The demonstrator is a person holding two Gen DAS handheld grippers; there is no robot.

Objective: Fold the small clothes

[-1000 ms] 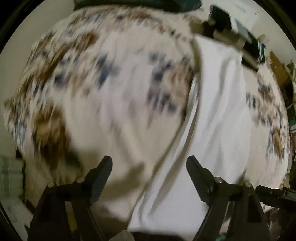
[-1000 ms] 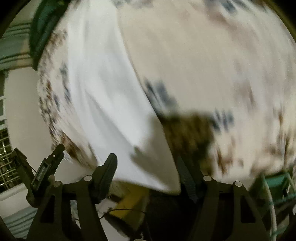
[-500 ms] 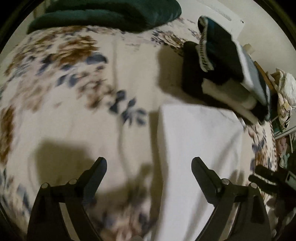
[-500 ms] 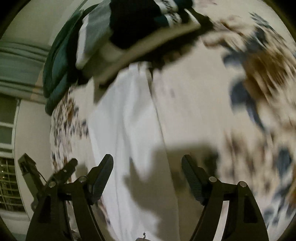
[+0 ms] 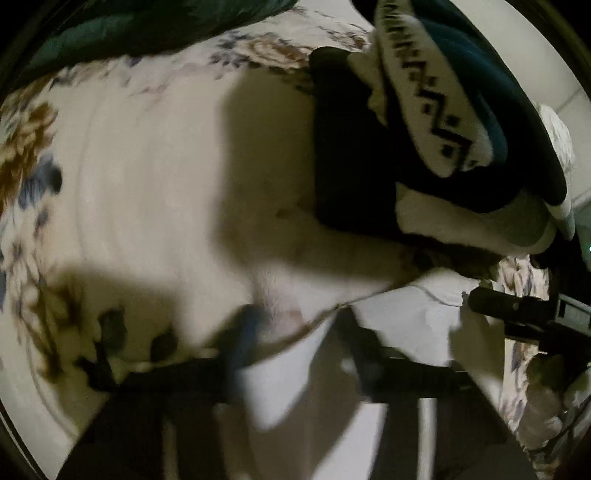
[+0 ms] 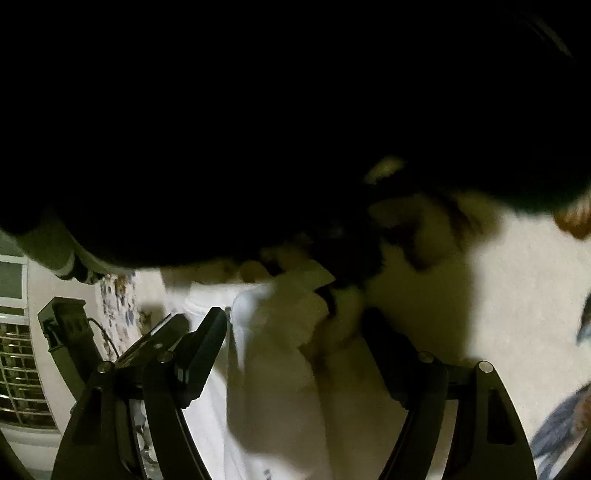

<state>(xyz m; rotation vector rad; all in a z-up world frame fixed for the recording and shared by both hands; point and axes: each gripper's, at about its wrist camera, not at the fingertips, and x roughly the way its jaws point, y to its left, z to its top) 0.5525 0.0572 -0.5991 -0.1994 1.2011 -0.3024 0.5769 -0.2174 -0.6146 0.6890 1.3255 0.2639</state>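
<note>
In the left wrist view, the floral bedspread [image 5: 122, 177] fills the left side and centre, cream with brown and blue flowers along its left edge, and a dark green blanket [image 5: 140, 26] lies across the upper left. At lower centre the left gripper [image 5: 295, 332] is blurred; its jaws are closing, with the corner edge of the white garment [image 5: 402, 332] between them, though whether the pads already press on it cannot be told. That white cloth spreads from the lower centre toward the right. Upper right sits a stack of folded clothes [image 5: 436, 122], dark pieces with a cream knit band patterned in black. At the right edge the other gripper's dark finger reaches in above the garment. In the right wrist view, a window grille [image 6: 18, 369] shows at far left; the right gripper [image 6: 295, 332] has its jaws wide but closing, the white garment bunched between them, the pads not seen pressing. Dark folded cloth blacks out the upper frame.
</note>
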